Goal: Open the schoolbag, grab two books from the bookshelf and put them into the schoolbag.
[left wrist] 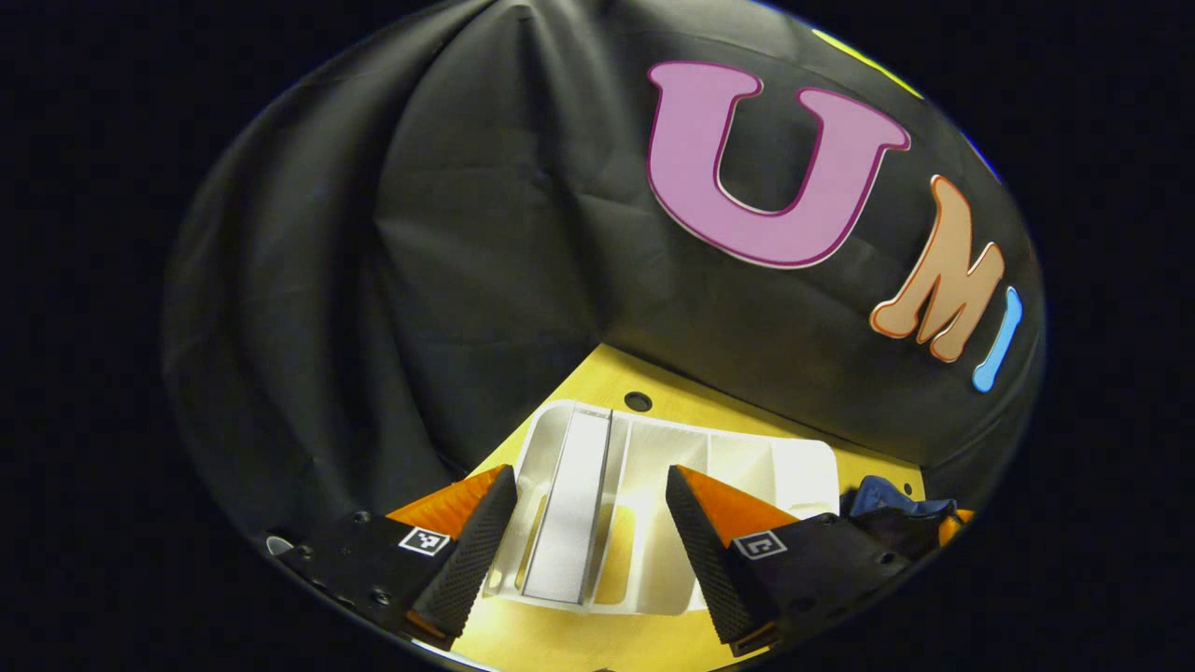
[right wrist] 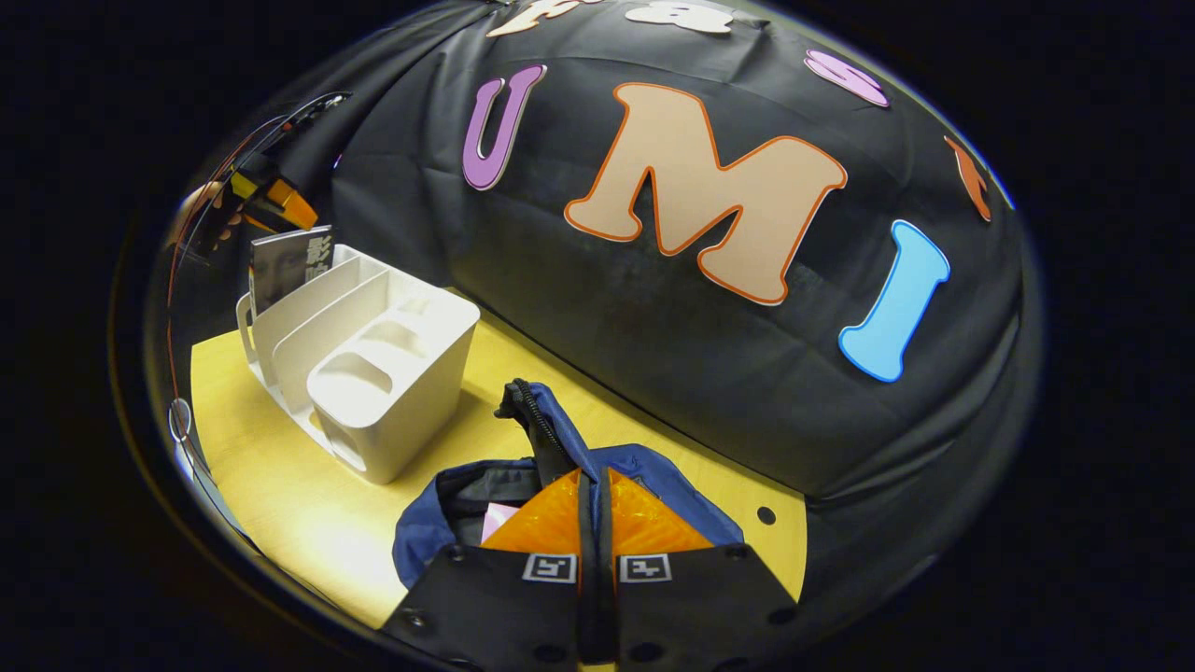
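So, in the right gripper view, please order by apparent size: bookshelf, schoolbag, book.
1. Bookshelf and schoolbag: they look about alike; the schoolbag is nearer and partly hidden by the right gripper, so I do not rank them.
2. Book: smallest; it stands in the bookshelf, partly hidden.

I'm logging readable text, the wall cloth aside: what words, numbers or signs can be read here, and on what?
The book in the bookshelf: large cover characters, too small and blurred to quote.
The left claw and right claw: square coded markers, no words.
The schoolbag: no text visible.
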